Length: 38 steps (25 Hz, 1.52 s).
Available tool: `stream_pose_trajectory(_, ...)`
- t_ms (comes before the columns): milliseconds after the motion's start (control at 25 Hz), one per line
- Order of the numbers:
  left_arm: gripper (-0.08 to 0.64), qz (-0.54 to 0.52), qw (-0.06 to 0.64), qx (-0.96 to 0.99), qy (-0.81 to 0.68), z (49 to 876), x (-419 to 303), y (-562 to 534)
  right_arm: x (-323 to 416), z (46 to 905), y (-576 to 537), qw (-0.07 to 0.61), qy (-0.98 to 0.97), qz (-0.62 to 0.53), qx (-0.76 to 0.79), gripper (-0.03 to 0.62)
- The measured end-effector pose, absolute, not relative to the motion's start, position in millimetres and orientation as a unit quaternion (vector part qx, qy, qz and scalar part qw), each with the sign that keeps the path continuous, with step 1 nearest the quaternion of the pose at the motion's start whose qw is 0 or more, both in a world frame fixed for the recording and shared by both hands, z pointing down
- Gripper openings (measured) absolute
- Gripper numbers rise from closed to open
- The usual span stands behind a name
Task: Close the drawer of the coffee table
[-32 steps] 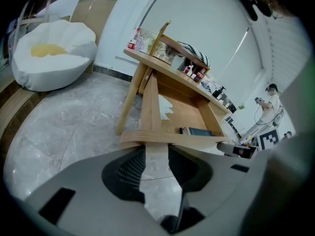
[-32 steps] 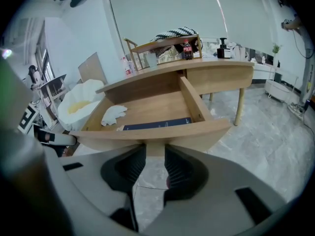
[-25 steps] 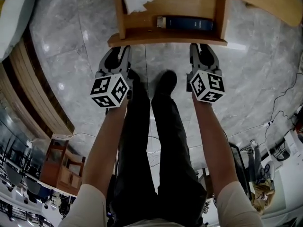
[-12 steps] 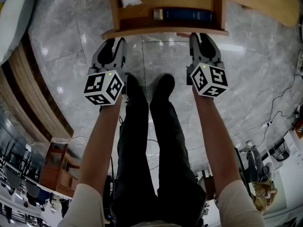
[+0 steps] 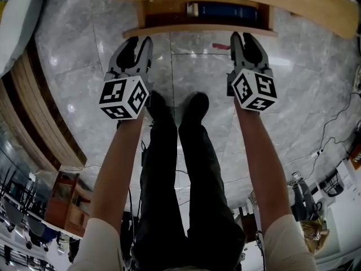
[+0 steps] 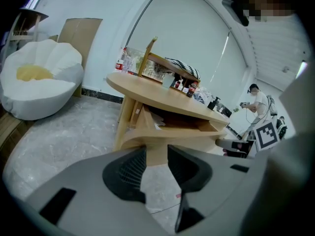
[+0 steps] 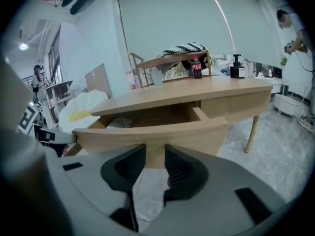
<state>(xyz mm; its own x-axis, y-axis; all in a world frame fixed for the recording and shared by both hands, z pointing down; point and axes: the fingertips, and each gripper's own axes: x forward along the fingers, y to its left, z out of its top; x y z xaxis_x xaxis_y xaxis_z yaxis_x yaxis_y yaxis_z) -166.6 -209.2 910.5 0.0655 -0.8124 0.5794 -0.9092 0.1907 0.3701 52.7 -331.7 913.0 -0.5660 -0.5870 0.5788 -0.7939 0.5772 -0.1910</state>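
The wooden coffee table [image 5: 316, 4] has a drawer [image 5: 197, 30] partly out, its curved front facing me. Inside lie a dark blue book [image 5: 225, 10] and white crumpled paper [image 7: 118, 123]. My left gripper [image 5: 135, 40] is at the left part of the drawer front [image 6: 192, 140], tips seemingly against it. My right gripper [image 5: 246, 37] meets the right part of the front [image 7: 147, 134] the same way. The left gripper [image 6: 156, 151] and the right gripper [image 7: 155, 151] both stand open, nothing between their pads.
The person's legs and shoes [image 5: 194, 103] stand between the grippers on grey marble floor. A white beanbag seat [image 6: 39, 77] sits left of the table. Bottles and a small rack [image 7: 192, 63] stand on the tabletop. Cables [image 5: 338, 123] trail at the right.
Both grippers have moved forward toward the table. The drawer has slid further in under the tabletop, so less of its inside shows and the white paper is hidden in the head view.
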Motion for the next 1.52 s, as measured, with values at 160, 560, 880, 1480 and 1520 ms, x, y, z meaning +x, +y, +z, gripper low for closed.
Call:
stream_pose_trajectory(160,0.15,0.068,0.356,0.637,-0.68,911,-173,-219,45,914,-342,0.235,-0.859,0.211,0.402,0.14)
stream_pose_trajectory(560,0.15,0.076,0.331,0.654,-0.676,912,-190,-252,26,915,-376,0.232,-0.868,0.178,0.401,0.144)
stream_pose_trajectory(880,0.159,0.079,0.31,0.672,-0.667,908,-196,-268,17,913,-392,0.239,-0.873,0.141,0.402,0.145)
stream_pose_trajectory(1480,0.198,0.091,0.294,0.69,-0.656,908,-204,-291,0,914,-411,0.25,-0.884,0.099,0.383,0.19)
stream_pose_trajectory(1520,0.199,0.092,0.293,0.69,-0.655,908,-204,-293,-1,914,-413,0.251,-0.884,0.098,0.383,0.192)
